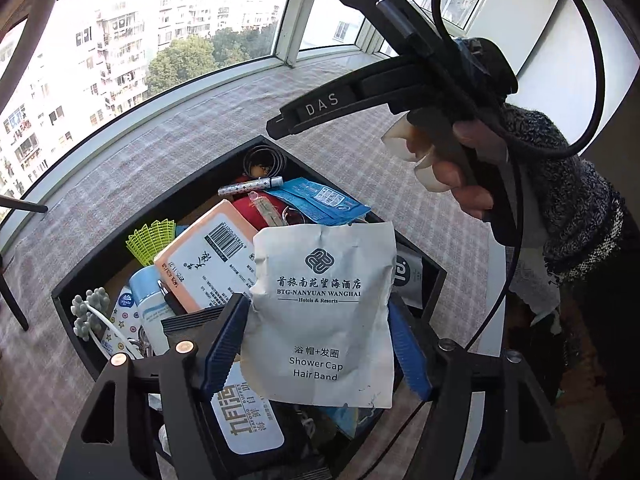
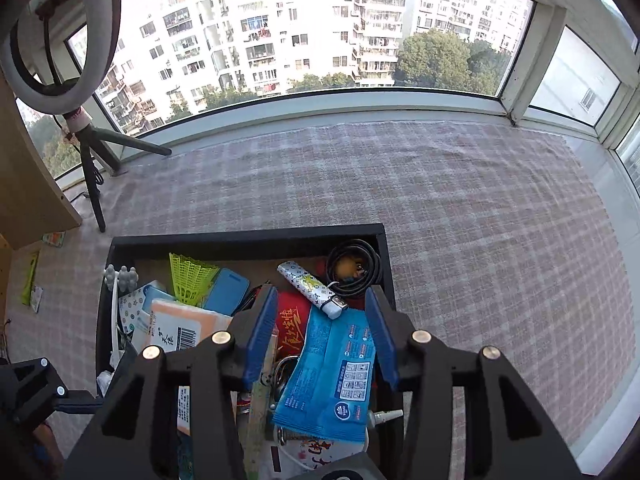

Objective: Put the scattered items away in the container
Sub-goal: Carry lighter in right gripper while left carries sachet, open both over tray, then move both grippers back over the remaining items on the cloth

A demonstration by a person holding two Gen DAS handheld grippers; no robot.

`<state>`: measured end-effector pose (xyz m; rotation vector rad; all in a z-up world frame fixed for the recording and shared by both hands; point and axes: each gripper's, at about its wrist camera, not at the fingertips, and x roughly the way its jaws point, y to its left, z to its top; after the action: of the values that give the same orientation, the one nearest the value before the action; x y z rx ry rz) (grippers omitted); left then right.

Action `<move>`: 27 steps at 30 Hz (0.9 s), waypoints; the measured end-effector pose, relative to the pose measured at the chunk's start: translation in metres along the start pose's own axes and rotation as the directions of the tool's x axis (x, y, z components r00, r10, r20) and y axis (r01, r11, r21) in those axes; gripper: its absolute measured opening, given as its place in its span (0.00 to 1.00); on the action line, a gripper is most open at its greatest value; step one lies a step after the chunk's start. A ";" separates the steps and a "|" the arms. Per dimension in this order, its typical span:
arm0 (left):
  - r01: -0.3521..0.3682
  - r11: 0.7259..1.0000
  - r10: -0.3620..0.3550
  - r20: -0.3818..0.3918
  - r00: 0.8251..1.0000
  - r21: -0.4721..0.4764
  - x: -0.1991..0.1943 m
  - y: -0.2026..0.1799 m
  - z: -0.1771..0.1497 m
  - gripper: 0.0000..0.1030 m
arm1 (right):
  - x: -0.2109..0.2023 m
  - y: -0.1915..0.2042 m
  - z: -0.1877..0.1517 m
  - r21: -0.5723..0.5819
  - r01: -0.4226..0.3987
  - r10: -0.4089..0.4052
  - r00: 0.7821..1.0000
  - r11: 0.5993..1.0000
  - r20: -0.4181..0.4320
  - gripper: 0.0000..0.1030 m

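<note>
My left gripper is shut on a white shower cap packet and holds it above the black tray. The tray holds several items: an orange-edged tissue pack, a blue wipes packet, a patterned lighter, a green shuttlecock and a coiled black cable. My right gripper is open and empty above the tray, over the blue wipes packet. The lighter, cable and shuttlecock lie beneath it. The right gripper also shows in the left wrist view.
The tray sits on a pink checked cloth by a bay window. A ring light on a tripod stands at the far left beside a wooden panel. Small packets lie on the cloth at the left.
</note>
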<state>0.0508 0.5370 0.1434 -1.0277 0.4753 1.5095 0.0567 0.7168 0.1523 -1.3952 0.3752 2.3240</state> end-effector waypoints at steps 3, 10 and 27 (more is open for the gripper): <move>-0.027 1.000 0.027 -0.025 0.999 0.001 0.009 -0.005 -0.004 0.65 | -0.006 0.007 -0.001 -0.024 -0.001 0.002 1.000 1.000 0.010 0.43; -0.031 0.999 0.031 0.009 0.999 -0.016 -0.001 -0.002 -0.005 0.65 | -0.015 0.011 -0.002 -0.021 -0.020 0.021 0.999 1.000 0.030 0.44; -0.152 0.982 0.160 0.069 0.985 -0.114 -0.064 0.055 -0.044 0.65 | -0.034 0.051 -0.011 -0.063 -0.094 0.098 0.993 0.994 0.067 0.44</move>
<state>0.0087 0.4528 0.1580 -1.0302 0.4311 1.7242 0.0561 0.6604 0.1786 -1.3460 0.3624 2.4731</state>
